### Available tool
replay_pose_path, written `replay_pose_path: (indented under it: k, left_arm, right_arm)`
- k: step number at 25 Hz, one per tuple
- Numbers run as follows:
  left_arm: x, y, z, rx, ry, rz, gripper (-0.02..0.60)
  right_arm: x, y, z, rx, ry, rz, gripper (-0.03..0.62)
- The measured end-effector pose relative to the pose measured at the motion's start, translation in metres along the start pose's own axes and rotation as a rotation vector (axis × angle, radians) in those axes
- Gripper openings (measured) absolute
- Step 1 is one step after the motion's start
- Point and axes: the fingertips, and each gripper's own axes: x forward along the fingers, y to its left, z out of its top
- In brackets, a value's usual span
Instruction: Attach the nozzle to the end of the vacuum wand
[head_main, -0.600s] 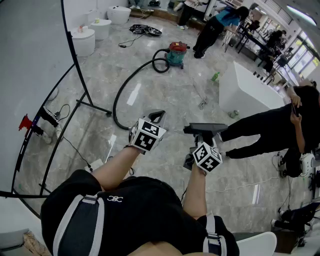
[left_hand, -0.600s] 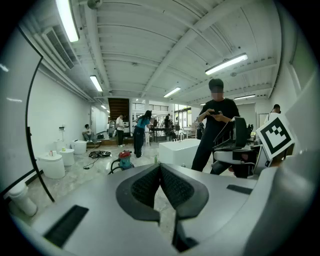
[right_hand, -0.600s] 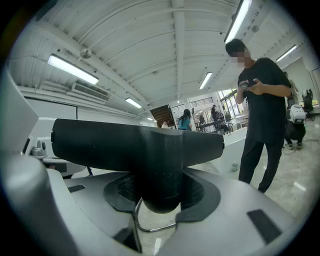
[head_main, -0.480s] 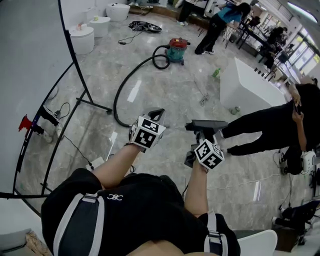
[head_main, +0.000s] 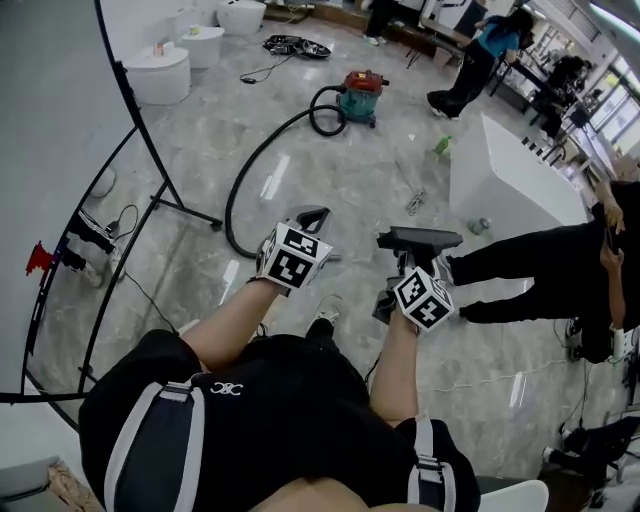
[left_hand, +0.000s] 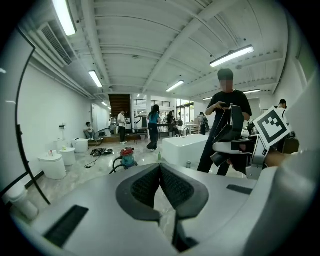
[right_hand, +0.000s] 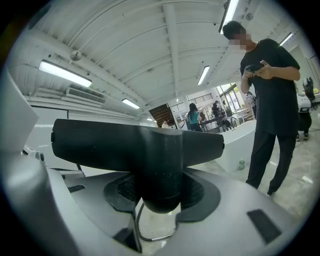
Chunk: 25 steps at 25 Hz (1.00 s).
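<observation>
Nozzle (right_hand: 140, 145), matte black T-shape, clamped in right hand-held gripper (right_hand: 160, 192), left hand-held gripper (left_hand: 160, 184) pinched together, empty.

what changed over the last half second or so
Little. The person in teal in the background has walked to the right, away from the red-topped vacuum. Both grippers kept their places: the right gripper stays shut on the nozzle, and the left gripper stays shut and empty.

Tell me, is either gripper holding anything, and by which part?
The right gripper grips the black vacuum nozzle by its round neck, with the wide head sticking out past the grip. The left gripper is shut and empty.
</observation>
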Motion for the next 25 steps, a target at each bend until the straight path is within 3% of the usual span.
replay_pose_path:
  k: [6,11,16,21,25]
  left_arm:
    - [0.090,0.020,0.036,0.013,-0.004,0.015,0.012]
    - [0.192,0.014,0.075,0.037,0.001,-0.027,0.012]
    - [0.272,0.013,0.108,0.056,-0.001,-0.009,0.012]
    - [0.319,0.019,0.090,-0.004,0.034,-0.019,0.012]
    - [0.354,0.015,0.039,-0.007,0.132,-0.067,0.012]
  right_arm:
    - [0.091,-0.036,0.031,-0.001,0.020,0.020,0.186]
    - [0.177,-0.071,0.070,0.019,0.045,0.064,0.186]
    - [0.250,-0.114,0.102,0.034,0.070,0.080,0.186]
    - [0.302,-0.137,0.085,0.064,0.184,0.137,0.186]
    - [0.337,-0.149,0.050,0.153,0.289,0.148,0.186]
